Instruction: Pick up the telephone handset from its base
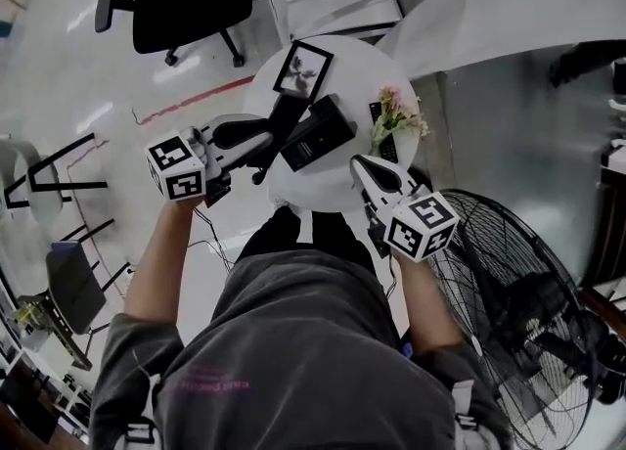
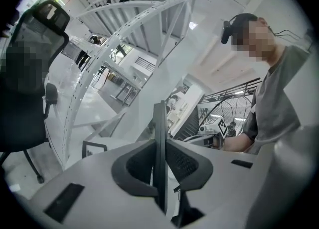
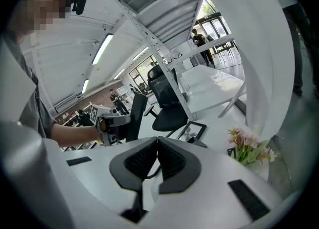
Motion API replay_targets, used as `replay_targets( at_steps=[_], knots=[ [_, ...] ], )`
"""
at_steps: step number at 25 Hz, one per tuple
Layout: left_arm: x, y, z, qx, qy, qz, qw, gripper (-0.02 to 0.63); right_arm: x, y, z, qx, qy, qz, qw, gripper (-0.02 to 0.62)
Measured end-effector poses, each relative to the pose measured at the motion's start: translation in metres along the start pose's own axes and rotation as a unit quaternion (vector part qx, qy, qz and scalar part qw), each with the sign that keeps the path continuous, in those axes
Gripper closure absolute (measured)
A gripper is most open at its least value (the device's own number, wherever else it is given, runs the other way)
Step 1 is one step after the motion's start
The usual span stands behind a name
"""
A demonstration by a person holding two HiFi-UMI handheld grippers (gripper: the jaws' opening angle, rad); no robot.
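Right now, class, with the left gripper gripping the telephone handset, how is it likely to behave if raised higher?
The telephone handset looks like a rigid bar, so it probably won't bend. The left gripper clamps it at one spot along its length, so it might pivot in the grip. Its smooth dark shell could be slippery.

Brightly lit from overhead, with glare on the glossy floor point(image 1: 68, 18) at ten o'clock. Fisheye-warped, dark-cornered in both gripper views.
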State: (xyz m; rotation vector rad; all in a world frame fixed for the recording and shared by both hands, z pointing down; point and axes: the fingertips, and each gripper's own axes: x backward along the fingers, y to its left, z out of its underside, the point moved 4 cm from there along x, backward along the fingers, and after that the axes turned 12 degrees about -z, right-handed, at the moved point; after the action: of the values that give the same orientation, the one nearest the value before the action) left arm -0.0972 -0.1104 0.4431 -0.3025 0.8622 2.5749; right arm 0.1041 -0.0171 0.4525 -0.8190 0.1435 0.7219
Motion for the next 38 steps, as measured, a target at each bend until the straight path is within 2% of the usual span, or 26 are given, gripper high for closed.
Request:
replay_targets(
  at_steps=[21, 38],
  knots=[
    [0.064, -0.063, -0.037, -0.053, -0.066, 0.008, 0.9963, 0.528, 0.009, 0.059, -0.031, 0.066, -0.048, 0.019, 0.997, 0.574],
    [0.102, -0.084, -0.034, -0.079, -0.089, 0.007, 0.9929, 0.528, 0.005, 0.097, -0.023, 0.093, -0.065, 0.026, 0.993, 0.574]
  ],
)
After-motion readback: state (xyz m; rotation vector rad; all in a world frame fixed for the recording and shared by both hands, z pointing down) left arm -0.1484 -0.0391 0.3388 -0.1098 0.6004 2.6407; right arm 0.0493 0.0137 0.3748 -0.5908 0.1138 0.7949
